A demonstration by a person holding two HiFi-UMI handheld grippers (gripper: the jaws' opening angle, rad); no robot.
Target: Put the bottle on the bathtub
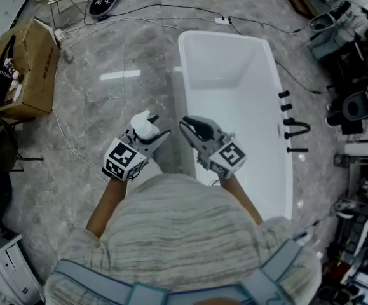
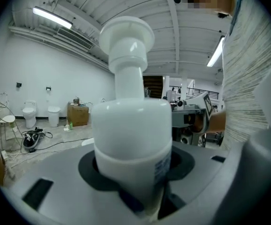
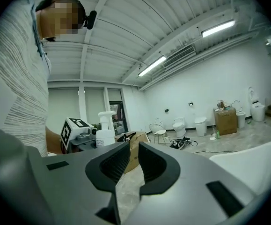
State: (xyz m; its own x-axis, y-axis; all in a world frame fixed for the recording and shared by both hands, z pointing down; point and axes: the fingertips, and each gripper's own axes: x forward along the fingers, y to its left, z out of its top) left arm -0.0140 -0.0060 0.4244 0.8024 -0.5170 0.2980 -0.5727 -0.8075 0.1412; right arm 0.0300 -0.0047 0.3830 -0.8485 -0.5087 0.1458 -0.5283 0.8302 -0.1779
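Bottle (image 1: 144,127) clamped in left gripper (image 1: 150,132) jaws should settle upright on bathtub (image 1: 182,75) rim at two o'clock; right gripper (image 1: 192,127) jaws barely parted, empty.

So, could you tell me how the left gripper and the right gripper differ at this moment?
The left gripper is clamped on the white bottle; the right gripper holds nothing. The left's jaws stand wide around it, the right's are nearly together. The left hangs over the floor, the right over the bathtub rim. Both carry marker cubes.
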